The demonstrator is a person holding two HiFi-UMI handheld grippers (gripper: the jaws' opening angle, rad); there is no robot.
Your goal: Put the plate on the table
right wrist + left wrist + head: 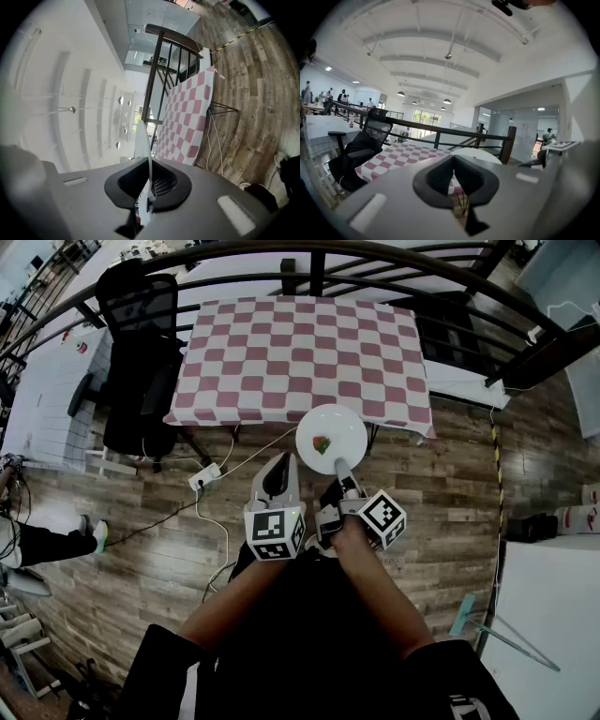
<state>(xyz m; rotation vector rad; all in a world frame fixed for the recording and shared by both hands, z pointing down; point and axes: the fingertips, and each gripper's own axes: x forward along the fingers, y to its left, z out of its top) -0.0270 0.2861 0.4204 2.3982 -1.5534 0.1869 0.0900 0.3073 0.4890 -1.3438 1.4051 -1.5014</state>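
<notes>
- One white plate (343, 426), carrying a small red-and-green morsel (322, 443), hangs in the air at the near edge of the table (300, 352), not yet set down.
- Seen from above, the plate lies about flat, its far rim just over the hanging hem of the red-and-white checked cloth (281, 381) and the rest of it above the wooden floor (450, 502).
- At the plate's near rim the right gripper (342, 468) is clamped on the plate; its own view shows the plate edge-on (142, 140), a thin white blade pinched between the two dark jaws (147, 185).
- Just beside it, the left gripper (281, 467) is held clear of the plate, apart from its rim.
- In the left gripper view its jaw tips (453, 158) meet with nothing between them, and the white plate (480, 154) shows just beyond them to the right, in front of the checked cloth.
- Both marker cubes sit side by side near the person's hands, and the person's dark sleeves reach in from below.
- Left of the table stands a black office chair (141, 381) with dark clothing draped over it.
- A dark curved railing (309, 259) runs behind the table.
- A white power strip (206, 477) and trailing cables lie on the floor near the table's left corner.
- Another person's shoe (97, 535) shows at the left edge.
</notes>
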